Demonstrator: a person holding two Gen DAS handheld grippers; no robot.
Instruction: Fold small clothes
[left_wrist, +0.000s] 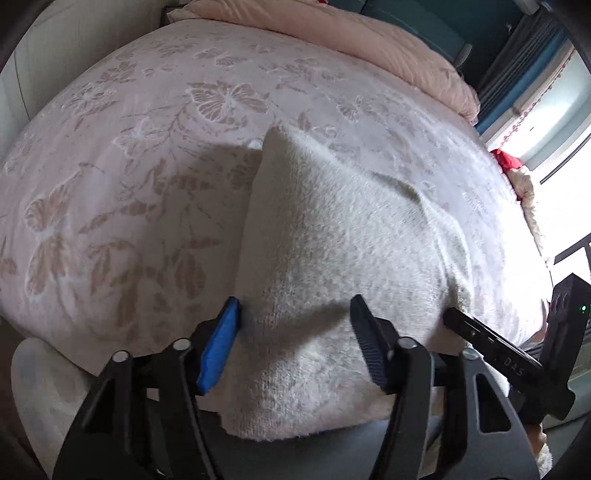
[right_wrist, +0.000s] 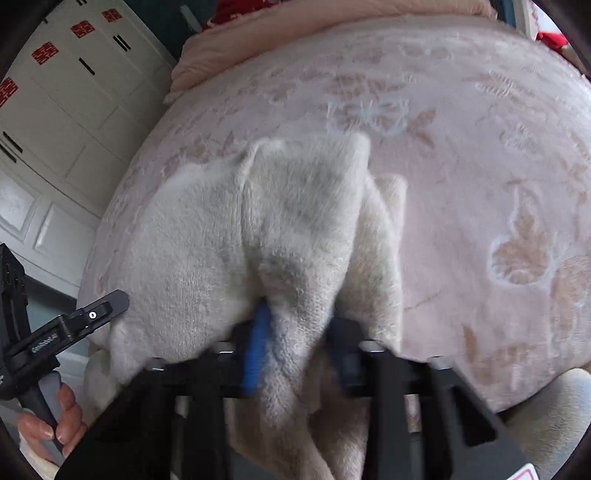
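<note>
- Garment (left_wrist: 332, 236): cream, fuzzy knit; lies on the bed (left_wrist: 129, 184) at its near edge, partly folded, with a raised ridge running away from the left wrist camera. Its near hem hangs over the bed's near edge.
- Same garment in the right wrist view (right_wrist: 229, 236): bunched into several folds, one layer lifted over another; the lower part trails down past the gripper.
- Left gripper (left_wrist: 295, 314): jaws spread wide, one blue pad (left_wrist: 218, 350) on the left finger, dark pad on the right. The garment's near part lies between the fingers; neither pad presses on it visibly. Holds nothing.
- Right gripper (right_wrist: 295, 343): blurred; jaws drawn close with a fold of the garment pinched between the blue pad (right_wrist: 256, 347) and the dark one.
- Right gripper also shows at the right edge of the left wrist view (left_wrist: 495, 347), its finger tip touching the garment's right side.
- Left gripper's finger shows in the right wrist view (right_wrist: 88, 317), just beside the garment's left edge, handle held by a hand (right_wrist: 51, 424).
- Bed cover: pink, butterfly and leaf pattern.
- Quilt (left_wrist: 332, 40): pale pink, rolled along the bed's far edge.
- Wardrobe (right_wrist: 66, 96): white, red paper cut-outs on the doors, beyond the bed's left side.
</note>
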